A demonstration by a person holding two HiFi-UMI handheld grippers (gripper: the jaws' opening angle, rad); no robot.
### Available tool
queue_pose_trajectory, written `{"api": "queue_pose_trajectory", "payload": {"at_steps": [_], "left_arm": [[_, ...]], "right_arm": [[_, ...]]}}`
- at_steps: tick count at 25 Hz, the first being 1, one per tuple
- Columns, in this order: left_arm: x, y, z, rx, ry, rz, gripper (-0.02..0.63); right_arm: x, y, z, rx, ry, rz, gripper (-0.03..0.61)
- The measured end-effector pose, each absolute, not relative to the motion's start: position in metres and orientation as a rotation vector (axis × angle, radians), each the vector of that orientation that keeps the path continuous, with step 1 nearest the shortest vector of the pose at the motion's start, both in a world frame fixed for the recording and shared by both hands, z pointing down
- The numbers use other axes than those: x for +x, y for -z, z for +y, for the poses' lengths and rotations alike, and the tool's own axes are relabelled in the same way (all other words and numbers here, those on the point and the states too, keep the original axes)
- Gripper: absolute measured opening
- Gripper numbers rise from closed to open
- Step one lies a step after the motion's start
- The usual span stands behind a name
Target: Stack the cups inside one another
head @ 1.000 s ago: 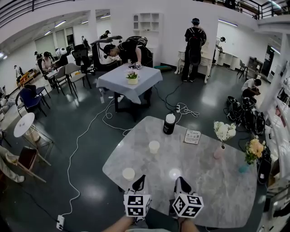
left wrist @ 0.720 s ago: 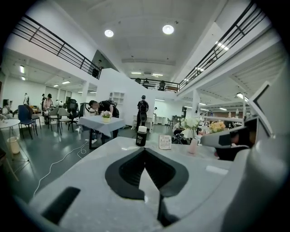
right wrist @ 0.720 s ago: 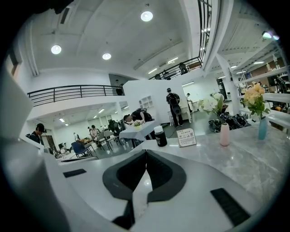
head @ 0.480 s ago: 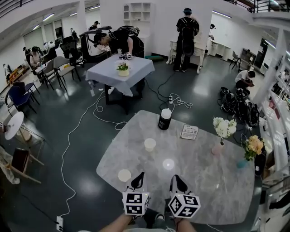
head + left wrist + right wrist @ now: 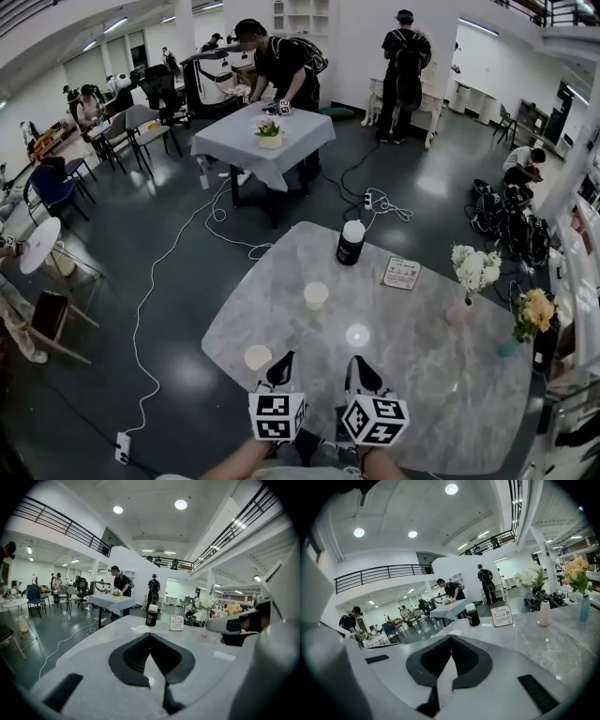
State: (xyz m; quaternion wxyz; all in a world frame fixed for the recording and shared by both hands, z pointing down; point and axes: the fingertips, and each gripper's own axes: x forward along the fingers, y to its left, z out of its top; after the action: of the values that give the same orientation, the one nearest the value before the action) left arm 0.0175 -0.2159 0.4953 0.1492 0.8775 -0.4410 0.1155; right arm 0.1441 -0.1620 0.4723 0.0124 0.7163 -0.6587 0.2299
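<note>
Nothing here is legible. The white card, at one o'clock on the table, bears a square code and tiny print. The label on the black bottle, at twelve o'clock, is equally unreadable.

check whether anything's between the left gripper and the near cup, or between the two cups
Nothing visible. The near cup stands just left of the left gripper, with only bare tabletop between them. From it to the far cup the tabletop is also bare; the black bottle stands beyond the far cup.
</note>
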Motion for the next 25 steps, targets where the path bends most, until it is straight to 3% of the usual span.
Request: {"api": "queue_pose_trajectory", "payload": {"at_steps": [11,25], "left_arm": [[0.01,-0.507,-0.218,2.477,-0.359,-1.3,-0.002],[-0.048,-0.514,-0.247,2.343,-0.334,-1.447,-0.002]], "right_arm": [[0.123,-0.481,-0.193,2.116,-0.688,-2.1,0.006],[0.121,-0.508,-0.251,2.094,-0.734,-2.094,0.009]]}}
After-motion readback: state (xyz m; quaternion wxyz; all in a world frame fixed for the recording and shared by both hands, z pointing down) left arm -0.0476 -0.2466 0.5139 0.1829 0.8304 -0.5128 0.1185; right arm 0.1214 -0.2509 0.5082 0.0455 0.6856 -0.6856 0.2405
